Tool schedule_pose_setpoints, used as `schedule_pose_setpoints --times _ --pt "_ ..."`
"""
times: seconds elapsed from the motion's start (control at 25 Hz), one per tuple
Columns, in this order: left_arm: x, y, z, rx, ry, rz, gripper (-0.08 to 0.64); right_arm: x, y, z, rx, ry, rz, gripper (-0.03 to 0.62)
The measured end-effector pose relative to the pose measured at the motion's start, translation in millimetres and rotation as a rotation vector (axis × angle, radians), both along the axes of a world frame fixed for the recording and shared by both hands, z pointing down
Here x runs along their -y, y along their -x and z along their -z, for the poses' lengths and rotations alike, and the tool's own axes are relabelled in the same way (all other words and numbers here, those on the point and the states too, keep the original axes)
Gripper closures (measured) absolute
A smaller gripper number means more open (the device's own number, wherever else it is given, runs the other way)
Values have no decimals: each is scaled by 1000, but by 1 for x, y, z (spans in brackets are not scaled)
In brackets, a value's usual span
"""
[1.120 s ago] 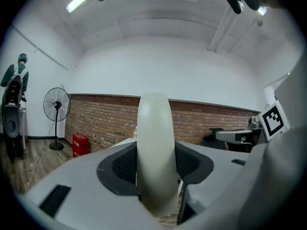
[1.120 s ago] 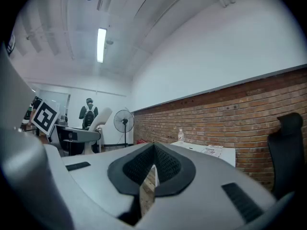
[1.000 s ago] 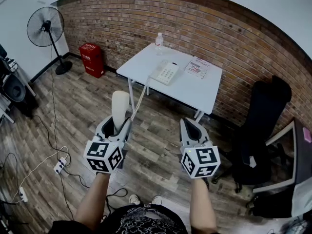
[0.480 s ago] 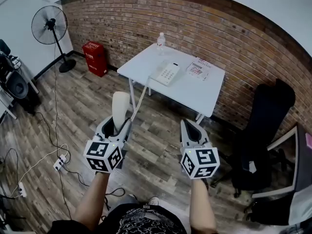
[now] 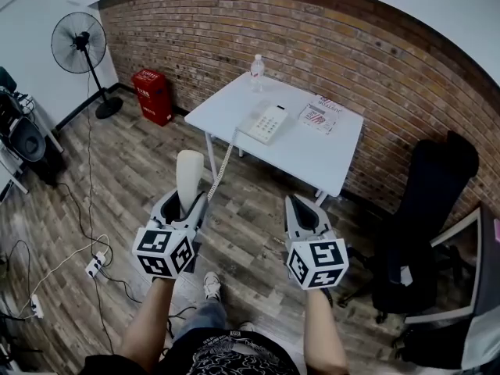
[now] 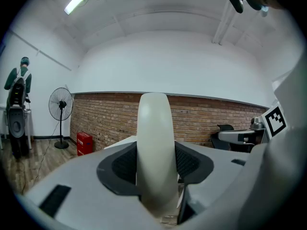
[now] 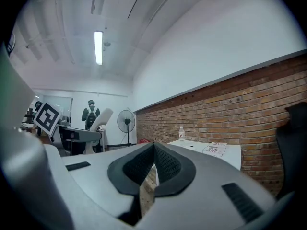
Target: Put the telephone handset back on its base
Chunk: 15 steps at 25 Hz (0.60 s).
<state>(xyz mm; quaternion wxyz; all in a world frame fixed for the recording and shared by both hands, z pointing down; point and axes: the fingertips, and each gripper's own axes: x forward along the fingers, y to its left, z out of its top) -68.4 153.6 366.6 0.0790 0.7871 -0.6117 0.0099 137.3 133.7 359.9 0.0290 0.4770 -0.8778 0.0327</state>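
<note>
My left gripper (image 5: 187, 199) is shut on the white telephone handset (image 5: 188, 176), which stands upright between its jaws; in the left gripper view the handset (image 6: 154, 152) fills the gap between the dark pads. A coiled cord (image 5: 223, 162) runs from the handset up to the white telephone base (image 5: 265, 123) on the white table (image 5: 336, 155). My right gripper (image 5: 301, 209) hangs to the right of the handset with its jaws together and nothing in them; the right gripper view shows the pads (image 7: 165, 166) meeting. Both grippers are well short of the table, above the wooden floor.
A water bottle (image 5: 256, 66) and a printed leaflet (image 5: 317, 116) also sit on the table. A black office chair (image 5: 426, 209) stands to the right, a red box (image 5: 153, 94) and a floor fan (image 5: 78, 45) to the left. Cables and a power strip (image 5: 95, 266) lie on the floor.
The view has shifted slightly toward the table. Both grippers keep their pose, and one of the person's shoes now shows on the floor below them.
</note>
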Motion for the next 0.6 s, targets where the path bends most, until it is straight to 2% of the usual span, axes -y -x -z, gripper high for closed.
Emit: schedule_pose_setpoints --times 0.24,0.6 --pt "45 16 -10 2 -1 -15 348 43 17 -9 0 1 -8 592" --pt "152 57 -24 -7 30 -78 348 145 68 -15 -16 30 -49 592"
